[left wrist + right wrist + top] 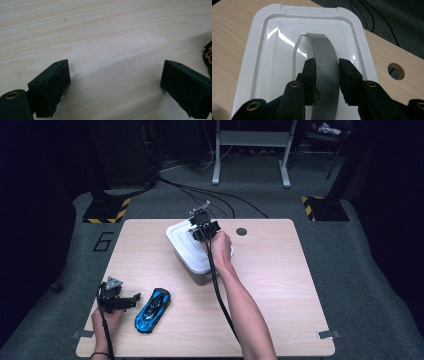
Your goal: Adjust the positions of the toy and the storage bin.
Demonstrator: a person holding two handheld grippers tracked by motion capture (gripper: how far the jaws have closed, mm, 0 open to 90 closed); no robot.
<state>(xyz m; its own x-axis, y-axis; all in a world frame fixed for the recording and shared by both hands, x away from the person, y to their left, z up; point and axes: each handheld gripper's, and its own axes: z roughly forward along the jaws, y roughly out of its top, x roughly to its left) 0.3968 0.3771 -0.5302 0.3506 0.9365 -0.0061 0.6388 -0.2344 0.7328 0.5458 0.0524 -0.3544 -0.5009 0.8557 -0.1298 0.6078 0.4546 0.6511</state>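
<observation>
A white box with a white lid (181, 241) stands at the back middle of the wooden table (280, 285). An arched grey handle (324, 47) rises from the lid (259, 52). My right gripper (327, 75) is shut on that handle, one pad pressing on each side of it. From above, the right gripper (202, 227) sits on top of the box. My left gripper (131, 299) rests at the table's front left, beside a blue toy car (152, 310). Its jaws stand open over bare wood (115, 82), with an edge of the car (208, 55) at the far right.
A round cable hole (241, 231) sits in the table just right of the box, also close to the lid in the right gripper view (396, 70). Cables run over the grey floor behind the table, near a metal stand (250, 150).
</observation>
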